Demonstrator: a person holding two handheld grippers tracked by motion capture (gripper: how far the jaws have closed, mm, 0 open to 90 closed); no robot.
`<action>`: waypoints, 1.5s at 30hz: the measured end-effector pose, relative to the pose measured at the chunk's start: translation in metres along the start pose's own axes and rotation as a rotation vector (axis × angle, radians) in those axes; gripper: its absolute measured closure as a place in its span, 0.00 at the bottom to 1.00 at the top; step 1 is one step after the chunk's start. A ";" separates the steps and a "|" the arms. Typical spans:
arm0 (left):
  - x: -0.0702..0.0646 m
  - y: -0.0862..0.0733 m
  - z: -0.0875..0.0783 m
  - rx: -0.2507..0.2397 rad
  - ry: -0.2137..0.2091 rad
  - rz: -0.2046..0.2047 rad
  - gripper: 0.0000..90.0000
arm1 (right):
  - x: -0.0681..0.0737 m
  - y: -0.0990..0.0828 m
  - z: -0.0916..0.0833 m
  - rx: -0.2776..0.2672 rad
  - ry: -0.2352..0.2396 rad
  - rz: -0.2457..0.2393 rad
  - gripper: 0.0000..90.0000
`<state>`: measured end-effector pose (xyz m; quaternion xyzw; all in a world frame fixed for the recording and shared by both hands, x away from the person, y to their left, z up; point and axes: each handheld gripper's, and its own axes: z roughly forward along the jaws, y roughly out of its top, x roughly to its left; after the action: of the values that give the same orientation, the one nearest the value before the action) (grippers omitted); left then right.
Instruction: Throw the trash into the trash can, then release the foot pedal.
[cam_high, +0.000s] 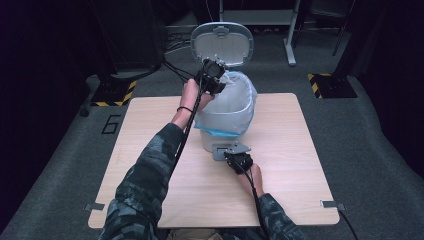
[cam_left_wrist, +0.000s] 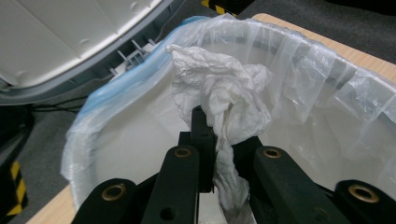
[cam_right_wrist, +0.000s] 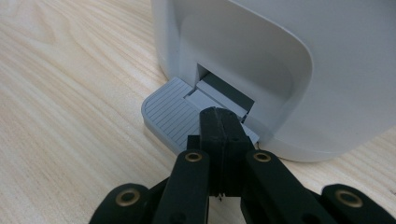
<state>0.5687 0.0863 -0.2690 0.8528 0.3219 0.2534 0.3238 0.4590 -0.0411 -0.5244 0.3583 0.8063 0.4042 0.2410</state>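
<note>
With the right tool (cam_right_wrist: 219, 122) clenched and pressing the pedal (cam_right_wrist: 170, 114) so the lid (cam_high: 222, 44) stands open, the left tool (cam_left_wrist: 210, 133) grips crumpled paper (cam_left_wrist: 219, 93) over the bin (cam_high: 227, 107) near the desk's far edge, not yet dropped.

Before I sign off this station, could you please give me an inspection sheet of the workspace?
Surface: light wooden table, bare around the bin.
Job's things: white pedal bin with plastic liner, lid up; crumpled tissue over the opening.
Clutter: nothing seen.
Grippers: left gripper shut on the tissue above the bin; right gripper shut, resting on the grey pedal.
Cables: black cables trail along both forearms.
Surroundings: grey carpet, yellow-black floor markers, dark room.
</note>
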 end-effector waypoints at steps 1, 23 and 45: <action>0.001 0.001 0.002 0.011 0.021 -0.013 0.85 | 0.000 0.000 0.000 0.000 0.001 0.000 1.00; 0.016 -0.046 -0.065 -0.108 -0.002 -0.066 0.12 | -0.001 0.000 0.001 0.008 -0.017 -0.013 1.00; 0.042 -0.157 -0.082 -0.107 0.090 -0.182 0.08 | -0.001 0.000 0.001 0.009 -0.014 0.007 1.00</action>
<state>0.4841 0.2401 -0.3182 0.7892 0.3984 0.2779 0.3759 0.4602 -0.0416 -0.5247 0.3650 0.8051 0.3992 0.2434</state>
